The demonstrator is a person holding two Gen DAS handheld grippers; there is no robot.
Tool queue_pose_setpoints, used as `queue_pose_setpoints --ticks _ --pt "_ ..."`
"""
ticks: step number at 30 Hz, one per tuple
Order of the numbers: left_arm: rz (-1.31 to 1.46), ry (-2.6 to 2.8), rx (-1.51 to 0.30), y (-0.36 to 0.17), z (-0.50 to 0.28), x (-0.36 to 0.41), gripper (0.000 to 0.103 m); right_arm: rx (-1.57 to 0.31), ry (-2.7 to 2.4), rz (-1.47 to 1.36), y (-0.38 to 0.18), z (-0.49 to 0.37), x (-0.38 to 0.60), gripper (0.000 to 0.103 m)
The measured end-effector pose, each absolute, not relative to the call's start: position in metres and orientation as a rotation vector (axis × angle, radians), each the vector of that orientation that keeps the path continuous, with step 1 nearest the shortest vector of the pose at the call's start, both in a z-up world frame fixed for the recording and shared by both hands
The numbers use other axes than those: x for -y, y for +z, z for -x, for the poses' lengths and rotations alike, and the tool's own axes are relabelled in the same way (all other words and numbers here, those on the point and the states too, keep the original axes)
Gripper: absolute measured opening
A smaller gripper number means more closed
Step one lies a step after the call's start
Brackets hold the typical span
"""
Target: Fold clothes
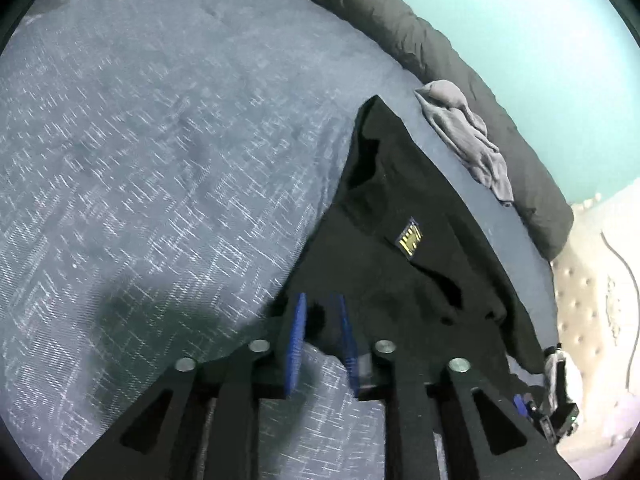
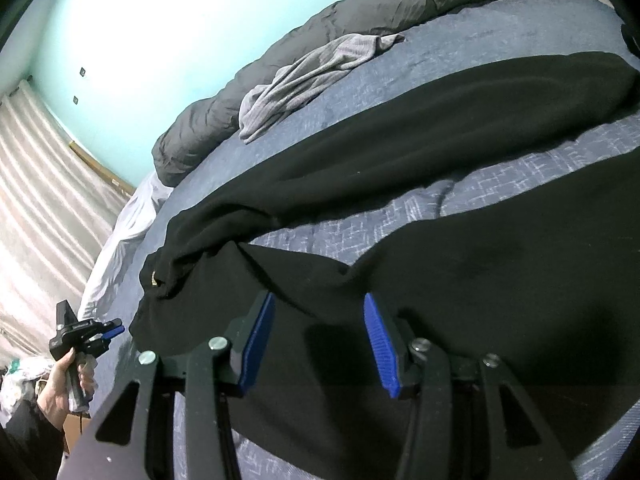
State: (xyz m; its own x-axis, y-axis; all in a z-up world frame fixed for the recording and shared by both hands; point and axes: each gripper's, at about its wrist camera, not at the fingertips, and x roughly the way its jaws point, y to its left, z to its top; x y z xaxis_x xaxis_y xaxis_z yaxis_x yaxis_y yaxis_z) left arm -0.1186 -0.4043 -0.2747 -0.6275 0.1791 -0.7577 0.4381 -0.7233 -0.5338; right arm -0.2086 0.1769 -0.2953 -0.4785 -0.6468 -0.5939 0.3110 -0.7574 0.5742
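A black garment, apparently a sweatshirt with a small yellow label, is shown spread across a blue patterned bedcover. In the right wrist view it fills the centre and lower frame; one long part, probably a sleeve, runs from centre left to the upper right, with a strip of bedcover showing below it. The cloth lies rumpled rather than squared, so no finished fold is shown; flattening and folding are judged to remain.

A crumpled grey garment is seen in the upper centre, beside a dark grey duvet, and is likewise unfolded.

The right gripper is held low over the black cloth with its jaws set wide; nothing is gripped between them. The left gripper appears at the lower centre of its own view, at the garment's edge, with its jaws narrow; whether cloth is pinched there cannot be told. In the right wrist view it is held by a hand at the lower left, beside the bed.
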Motion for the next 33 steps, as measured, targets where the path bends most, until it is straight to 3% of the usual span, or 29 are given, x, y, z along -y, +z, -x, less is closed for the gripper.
queue_pose_setpoints --ticks 19,23,33 --pt "-1.272 -2.502 -1.080 -0.288 0.124 0.398 0.024 0.474 -2.229 -1.131 -0.298 0.213 -0.154 0.048" --pt "-1.259 -2.532 -1.046 -0.285 0.125 0.391 0.004 0.476 -2.225 -1.131 -0.299 0.213 -0.155 0.048" --pt "-1.216 -2.567 -0.999 -0.279 0.122 0.385 0.000 0.513 -2.211 -1.142 -0.301 0.216 -0.161 0.048"
